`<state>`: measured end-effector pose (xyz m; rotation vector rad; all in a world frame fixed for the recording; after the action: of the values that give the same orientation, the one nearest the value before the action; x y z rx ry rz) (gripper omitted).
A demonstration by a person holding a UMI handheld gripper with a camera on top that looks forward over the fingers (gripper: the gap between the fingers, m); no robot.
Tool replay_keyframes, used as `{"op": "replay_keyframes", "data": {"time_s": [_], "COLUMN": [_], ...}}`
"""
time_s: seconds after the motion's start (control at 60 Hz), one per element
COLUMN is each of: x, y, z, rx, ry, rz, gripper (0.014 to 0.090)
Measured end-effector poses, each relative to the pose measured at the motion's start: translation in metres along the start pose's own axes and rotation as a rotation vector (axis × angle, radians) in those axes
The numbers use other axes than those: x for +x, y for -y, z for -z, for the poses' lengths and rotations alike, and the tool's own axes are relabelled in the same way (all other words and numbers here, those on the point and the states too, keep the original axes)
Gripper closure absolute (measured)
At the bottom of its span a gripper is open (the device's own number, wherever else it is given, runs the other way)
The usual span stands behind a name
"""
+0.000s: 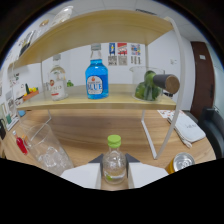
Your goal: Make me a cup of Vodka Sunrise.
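A small clear bottle (114, 161) with a light green cap stands upright between my fingers. My gripper (114, 170) is shut on it, one finger (87, 175) pressing each side of the bottle's body. Just to the left of the fingers is a clear glass (46, 148) with ice in it. On the wooden shelf (115, 101) beyond stand a blue bottle (96, 77) with a white cap and, further left, a clear labelled bottle (57, 80). The bottle's base and the surface under it are hidden.
A jar (156, 85) with a cork lid and green fruit lies on its side at the shelf's right end. A white shelf leg (167, 132) comes down right of the fingers. A metal can (180, 162) sits beside the right finger, a white cloth (189, 127) behind it.
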<state>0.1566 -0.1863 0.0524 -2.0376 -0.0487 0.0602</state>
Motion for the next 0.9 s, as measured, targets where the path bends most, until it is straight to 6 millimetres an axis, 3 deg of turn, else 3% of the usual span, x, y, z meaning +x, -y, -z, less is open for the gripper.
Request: {"op": "replay_keyframes", "data": {"time_s": [0.2, 0.55, 0.65, 0.75, 0.9], "x": [0.0, 0.002, 0.007, 0.005, -0.004], "y": [-0.025, -0.04, -0.041, -0.028, 0.012], "z": [-0.004, 0.008, 0.015, 0.031, 0.071], "rx": [-0.048, -0.106, -0.133, -0.133, -0.094], "ry": [0.004, -0.018, -0.055, -0.073, -0.117], "rz": [-0.02, -0.008, -0.02, -0.022, -0.035], "gripper": [0.0691, 0.0667, 0.0507, 0.0196, 0.0193]}}
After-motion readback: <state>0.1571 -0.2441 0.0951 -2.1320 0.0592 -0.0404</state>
